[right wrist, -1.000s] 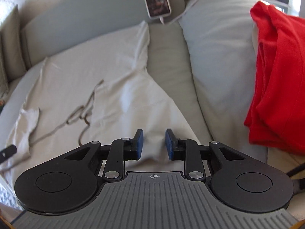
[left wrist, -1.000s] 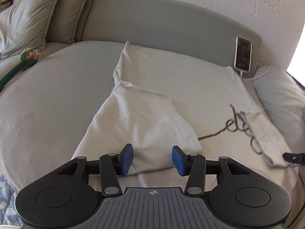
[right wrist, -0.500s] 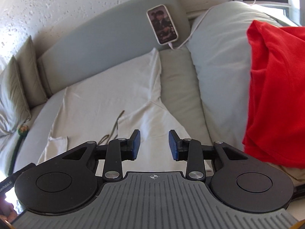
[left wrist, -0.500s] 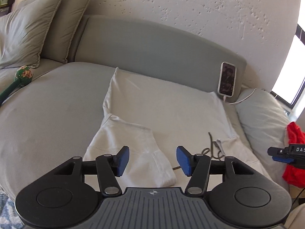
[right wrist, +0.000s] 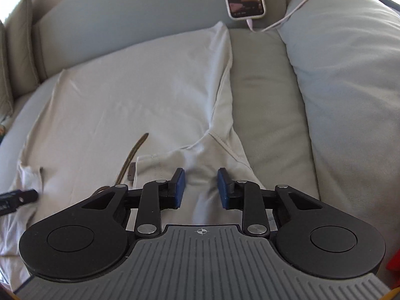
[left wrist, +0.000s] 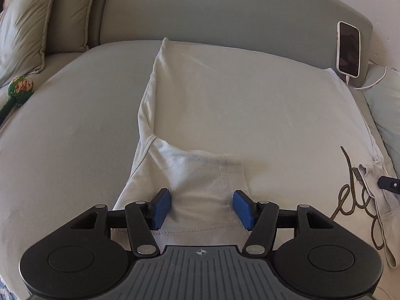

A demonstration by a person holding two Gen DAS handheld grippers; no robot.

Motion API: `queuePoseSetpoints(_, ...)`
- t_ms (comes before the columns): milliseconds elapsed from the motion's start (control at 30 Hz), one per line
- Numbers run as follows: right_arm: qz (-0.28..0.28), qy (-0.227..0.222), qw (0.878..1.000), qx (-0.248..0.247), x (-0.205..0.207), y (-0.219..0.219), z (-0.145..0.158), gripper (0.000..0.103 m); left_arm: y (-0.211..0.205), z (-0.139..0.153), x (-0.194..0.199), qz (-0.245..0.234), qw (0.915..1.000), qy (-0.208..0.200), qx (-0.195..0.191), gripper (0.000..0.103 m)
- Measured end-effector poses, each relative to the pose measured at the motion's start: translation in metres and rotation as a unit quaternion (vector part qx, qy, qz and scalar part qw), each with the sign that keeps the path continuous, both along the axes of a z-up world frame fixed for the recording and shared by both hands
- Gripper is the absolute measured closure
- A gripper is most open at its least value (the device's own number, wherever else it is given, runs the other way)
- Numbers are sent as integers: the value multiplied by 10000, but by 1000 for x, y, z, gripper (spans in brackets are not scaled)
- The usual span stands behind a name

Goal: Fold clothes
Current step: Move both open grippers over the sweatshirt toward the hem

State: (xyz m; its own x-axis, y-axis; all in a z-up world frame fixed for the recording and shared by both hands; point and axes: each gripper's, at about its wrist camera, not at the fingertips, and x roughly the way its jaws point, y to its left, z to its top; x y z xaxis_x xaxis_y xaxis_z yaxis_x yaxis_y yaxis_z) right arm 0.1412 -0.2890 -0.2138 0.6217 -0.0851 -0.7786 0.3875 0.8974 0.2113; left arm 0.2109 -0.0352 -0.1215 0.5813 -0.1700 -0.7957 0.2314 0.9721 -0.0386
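1. Pale cotton T-shirt [left wrist: 237, 105] lies spread flat on the grey bed [left wrist: 62, 137], hem toward the far headboard [left wrist: 225, 12], both sleeves at the near edge under my hands.
2. Soft, light and limp, I judge; it will drape and drag rather than hold shape, so both sides should lift together.
3. Left gripper [left wrist: 202, 208] hovers over the left sleeve [left wrist: 190, 175], jaws apart and recently widened, pads clear of the cloth with sleeve fabric lying between them.
4. Right gripper [right wrist: 201, 188] is over the right sleeve [right wrist: 200, 160], jaws apart though lately narrowed; I see no pinch on the fabric, but the pads are close to it and I can't be certain.
5. Best hold, I reckon: the stitched sleeve hems or shoulder seams, where the cloth is doubled.
6. Room: open mattress left of the shirt; right side is tight against a pillow [right wrist: 350, 75]. Phone [left wrist: 348, 48] and its cable [right wrist: 295, 12] sit far right. A brown cord [left wrist: 350, 195] lies on the shirt near the collar and may snag.
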Motion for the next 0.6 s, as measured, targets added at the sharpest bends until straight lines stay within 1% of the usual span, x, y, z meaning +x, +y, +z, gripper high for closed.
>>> queuePoseSetpoints(33,-87,-12,9999,54,-4,-2,1,80,0,4,-1,-26,10000,62,-16,47)
queuePoseSetpoints(67,-115,82,9999,-2,-6,-3,5,88,0,9,-1,-51,9999,130,-36,48)
queuePoseSetpoints(100,-138,185,9997,-69,-8,-4,10,87,1,17,-3,-92,9998,148,-125,49)
queuePoseSetpoints(133,-170,202,9997,-4,-11,-6,18,82,3,26,-6,-134,9995,162,-221,49)
queuePoseSetpoints(167,-204,211,9995,74,-15,-8,27,75,5,37,-9,-204,9992,117,-322,49)
queuePoseSetpoints(200,-224,-3,9996,193,-24,-11,40,69,5,48,-14,-282,9988,56,-389,48)
queuePoseSetpoints(233,-243,-240,9989,317,-32,-14,52,58,6,59,-18,-355,9984,12,-440,47)
queuePoseSetpoints(267,-286,-487,9975,421,-42,-16,67,51,8,71,-21,-417,9979,-12,-488,46)
queuePoseSetpoints(300,-331,-664,9959,526,-51,-18,82,50,9,82,-24,-478,9974,-35,-535,44)
queuePoseSetpoints(367,-372,-782,9939,685,-63,-22,110,47,14,106,-29,-548,9962,-104,-675,42)
queuePoseSetpoints(433,-407,-917,9926,691,-73,-23,137,45,21,128,-33,-549,9942,-221,-895,39)
queuePoseSetpoints(500,-375,-1218,9899,625,-81,-23,164,39,28,146,-33,-487,9924,-457,-1032,36)
queuePoseSetpoints(567,-358,-1485,9869,521,-84,-25,185,25,31,157,-30,-328,9919,-728,-987,34)
queuePoseSetpoints(600,-362,-1584,9856,457,-83,-27,194,24,32,161,-28,-242,9918,-835,-935,34)
